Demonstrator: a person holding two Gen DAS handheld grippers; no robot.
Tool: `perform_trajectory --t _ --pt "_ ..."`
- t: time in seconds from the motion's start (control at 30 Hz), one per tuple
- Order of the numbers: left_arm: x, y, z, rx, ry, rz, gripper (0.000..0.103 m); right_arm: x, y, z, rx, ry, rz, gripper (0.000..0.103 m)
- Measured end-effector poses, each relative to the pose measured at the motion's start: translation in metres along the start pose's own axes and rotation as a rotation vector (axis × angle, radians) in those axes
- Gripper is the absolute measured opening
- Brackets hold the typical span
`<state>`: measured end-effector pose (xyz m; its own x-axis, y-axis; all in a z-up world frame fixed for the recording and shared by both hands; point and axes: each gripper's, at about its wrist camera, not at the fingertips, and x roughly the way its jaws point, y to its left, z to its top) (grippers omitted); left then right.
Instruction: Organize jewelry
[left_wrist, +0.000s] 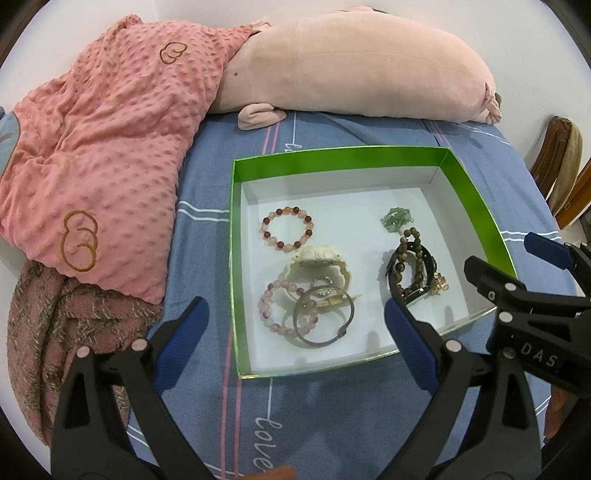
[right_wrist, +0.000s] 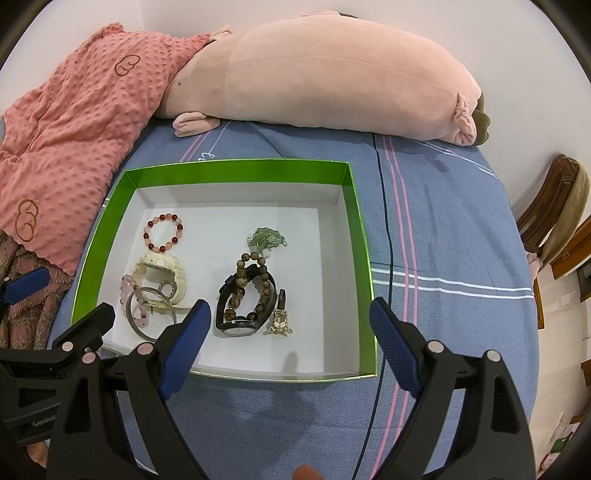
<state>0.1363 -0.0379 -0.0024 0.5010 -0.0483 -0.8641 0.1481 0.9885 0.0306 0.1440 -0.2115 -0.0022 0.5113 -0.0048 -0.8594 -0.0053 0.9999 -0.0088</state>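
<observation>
left claw (left_wrist: 295, 343): released, tilted down over green box (left_wrist: 476, 206) | right claw (right_wrist: 286, 343): released, tilted down, near box front edge; both hover beside each other

I see the bed (right_wrist: 443, 229) in a blue striped sheet | green-walled box (right_wrist: 240, 170) lies mid-bed, straight on the sheet | pink dotted blanket (left_wrist: 103, 155) heaped at the left edge | long pink plush pillow (right_wrist: 332, 81) along the far edge | brownish knit throw (left_wrist: 44, 332) at near-left corner, under the blanket.
</observation>
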Motion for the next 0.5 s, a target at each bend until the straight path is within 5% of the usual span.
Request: perform_trajectory --t 0.5 --pt "0.0001 -0.0005 -0.0004 0.005 -0.001 -0.002 0.097 0.0015 0.0011 -0.0016 0.011 0.001 -0.004 0.087"
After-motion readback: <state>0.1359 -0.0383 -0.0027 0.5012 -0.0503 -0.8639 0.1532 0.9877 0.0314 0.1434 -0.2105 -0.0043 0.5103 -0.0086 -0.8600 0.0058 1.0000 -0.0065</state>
